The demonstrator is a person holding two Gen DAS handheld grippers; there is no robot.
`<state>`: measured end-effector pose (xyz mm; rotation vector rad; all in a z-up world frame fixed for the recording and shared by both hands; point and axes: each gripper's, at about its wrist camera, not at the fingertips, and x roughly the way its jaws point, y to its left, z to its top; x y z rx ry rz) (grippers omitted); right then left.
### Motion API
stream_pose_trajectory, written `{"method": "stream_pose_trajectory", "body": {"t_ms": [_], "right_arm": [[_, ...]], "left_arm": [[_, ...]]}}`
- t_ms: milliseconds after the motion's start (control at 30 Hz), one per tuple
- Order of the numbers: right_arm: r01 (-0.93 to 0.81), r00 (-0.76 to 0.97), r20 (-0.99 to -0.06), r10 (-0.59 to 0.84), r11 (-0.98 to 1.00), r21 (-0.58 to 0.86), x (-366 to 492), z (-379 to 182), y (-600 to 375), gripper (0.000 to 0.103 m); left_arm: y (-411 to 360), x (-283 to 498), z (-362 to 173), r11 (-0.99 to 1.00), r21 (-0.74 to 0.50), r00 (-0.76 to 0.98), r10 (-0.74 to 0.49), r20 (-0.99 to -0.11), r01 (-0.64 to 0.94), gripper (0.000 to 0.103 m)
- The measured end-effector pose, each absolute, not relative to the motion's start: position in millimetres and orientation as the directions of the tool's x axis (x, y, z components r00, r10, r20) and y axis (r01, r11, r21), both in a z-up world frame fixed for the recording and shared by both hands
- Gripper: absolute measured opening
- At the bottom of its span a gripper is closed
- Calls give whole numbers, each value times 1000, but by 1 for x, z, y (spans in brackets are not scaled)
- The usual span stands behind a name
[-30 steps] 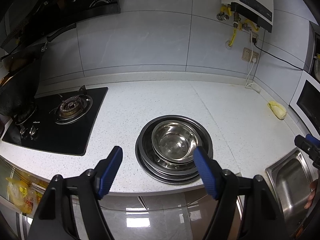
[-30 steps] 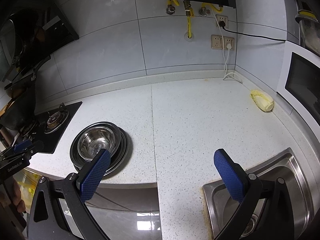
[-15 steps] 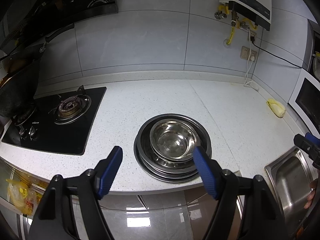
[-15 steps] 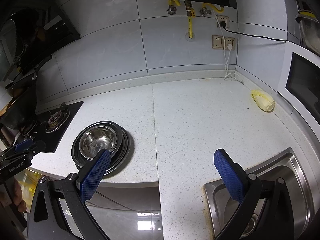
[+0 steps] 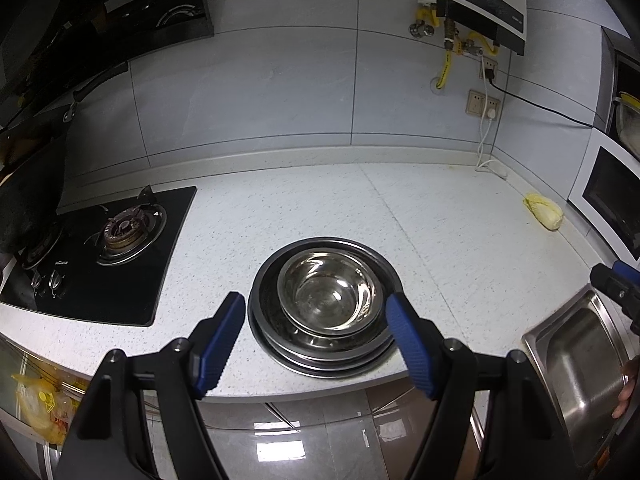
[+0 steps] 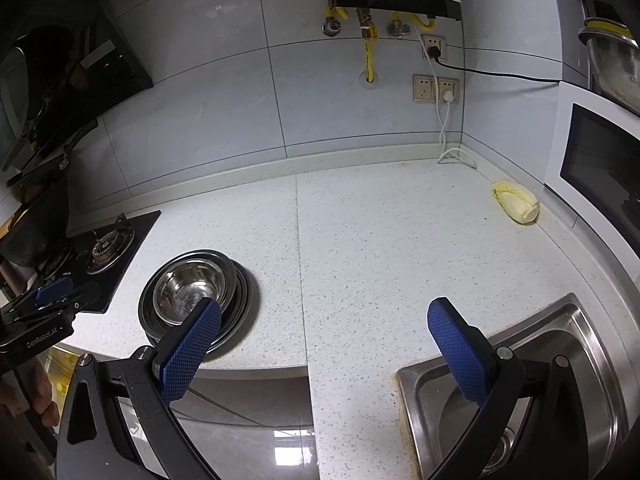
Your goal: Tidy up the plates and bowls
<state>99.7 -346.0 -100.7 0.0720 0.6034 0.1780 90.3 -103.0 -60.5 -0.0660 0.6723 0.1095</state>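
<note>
Both grippers I'm holding stand wide apart, empty: left gripper [image 5: 316, 332] just short of the steel bowl [image 5: 330, 290], right gripper [image 6: 322, 340] off to its right. That bowl sits nested in the stacked plates [image 5: 320, 356], between gas hob [image 5: 100, 256] and sink [image 6: 532, 384], near the counter [image 5: 320, 208] edge.

Grey tiled wall [image 5: 280, 92], speckled white counter [image 6: 380, 248], probably stone.

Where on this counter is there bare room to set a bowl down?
Widest bare patch: countertop between the stacked plates and bowl, the back wall, the cabbage and the sink. Narrower strip between stack and gas hob. Crowded only at the stack.
</note>
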Motion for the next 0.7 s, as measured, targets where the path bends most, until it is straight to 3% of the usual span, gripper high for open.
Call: {"method": "stream_pose_trajectory", "body": {"t_ms": [700], "right_arm": [[-135, 825, -536, 180, 983, 123, 101, -95, -351, 102]], "left_arm": [[-107, 96, -58, 993, -28, 781, 72, -621, -113, 72]]}}
